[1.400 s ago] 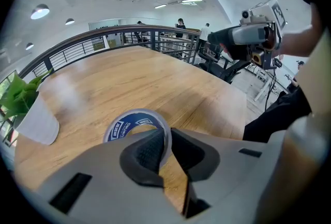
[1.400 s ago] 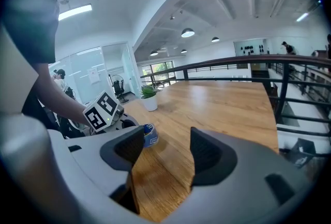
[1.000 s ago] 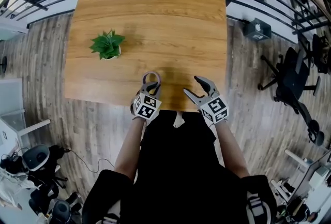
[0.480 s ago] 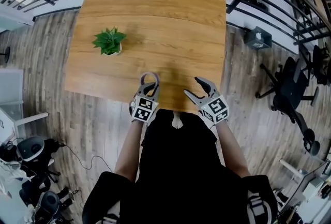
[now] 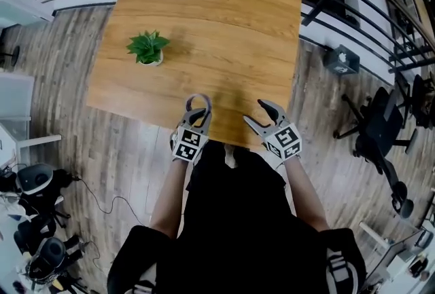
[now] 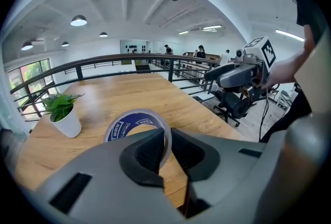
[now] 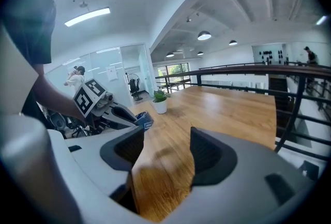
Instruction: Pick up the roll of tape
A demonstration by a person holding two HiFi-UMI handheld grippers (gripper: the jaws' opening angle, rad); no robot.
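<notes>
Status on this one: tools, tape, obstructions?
Left tool shut on the blue-cored clear tape roll. Right tool open, empty. Small green potted plant well clear.

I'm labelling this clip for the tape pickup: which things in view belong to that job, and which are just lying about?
Job: roll of tape, clamped by the left gripper.
Lying about: potted plant, table, office chair; right gripper, open and empty.

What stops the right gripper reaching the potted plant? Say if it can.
Probably yes. The right gripper is open and empty, with bare table between it and the potted plant; only the left gripper, holding the tape roll, sits near that path.
</notes>
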